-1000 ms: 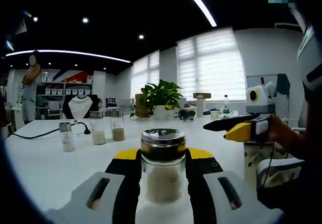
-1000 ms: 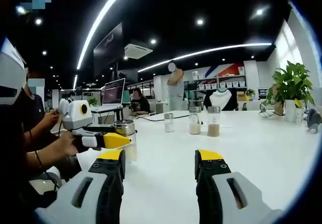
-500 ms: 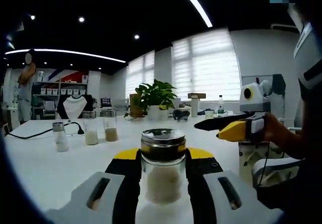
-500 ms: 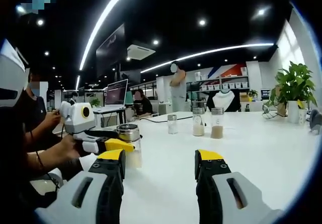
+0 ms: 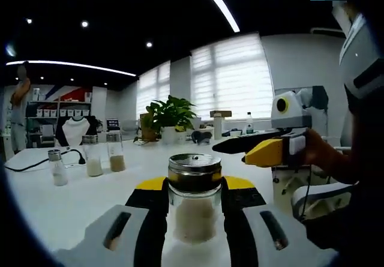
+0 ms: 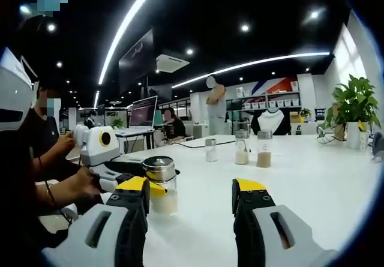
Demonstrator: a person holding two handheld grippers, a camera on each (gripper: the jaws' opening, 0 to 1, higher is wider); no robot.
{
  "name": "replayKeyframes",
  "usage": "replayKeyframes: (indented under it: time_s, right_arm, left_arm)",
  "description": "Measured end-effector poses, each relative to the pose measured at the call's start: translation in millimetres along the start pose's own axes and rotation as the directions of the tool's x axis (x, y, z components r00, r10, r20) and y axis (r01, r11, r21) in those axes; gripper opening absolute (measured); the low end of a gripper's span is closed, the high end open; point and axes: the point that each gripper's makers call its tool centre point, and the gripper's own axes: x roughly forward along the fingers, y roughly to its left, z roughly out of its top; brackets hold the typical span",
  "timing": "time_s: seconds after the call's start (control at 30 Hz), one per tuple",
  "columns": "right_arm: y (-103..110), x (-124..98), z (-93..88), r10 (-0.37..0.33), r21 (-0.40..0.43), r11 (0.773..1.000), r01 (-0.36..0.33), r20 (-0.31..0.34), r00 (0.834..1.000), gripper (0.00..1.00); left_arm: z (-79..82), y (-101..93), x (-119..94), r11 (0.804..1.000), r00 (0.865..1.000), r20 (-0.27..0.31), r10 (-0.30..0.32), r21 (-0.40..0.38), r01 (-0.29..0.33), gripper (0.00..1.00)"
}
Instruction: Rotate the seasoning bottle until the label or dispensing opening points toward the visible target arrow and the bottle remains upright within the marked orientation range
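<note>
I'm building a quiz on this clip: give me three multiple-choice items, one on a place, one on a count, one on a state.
1. Where is the bottle with the metal lid?
A. between the left gripper's jaws
B. beside the plant
C. on a shelf

2. How many other shakers stand in a group farther back on the table?
A. one
B. three
C. five

3. How is the right gripper?
A. shut on the bottle
B. open, holding nothing
C. shut on a cable

Answers:
1 A: in the left gripper view the yellow-tipped jaws of the left gripper press on both sides of it.
2 B: three stand side by side.
3 B: its jaws stand apart with bare table between them.
</note>
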Motion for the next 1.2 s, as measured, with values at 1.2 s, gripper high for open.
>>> replayKeyframes:
  time_s: [1.2]
  right_arm:
    - [29,9,-0.7,0.096,-0.019,0.995,-0.097,-0.017,0.995,0.48]
  left_arm:
    - [-2.3,-40.9,9,0.988,0.988,0.006,-0.155,0.018,0.155,0.36]
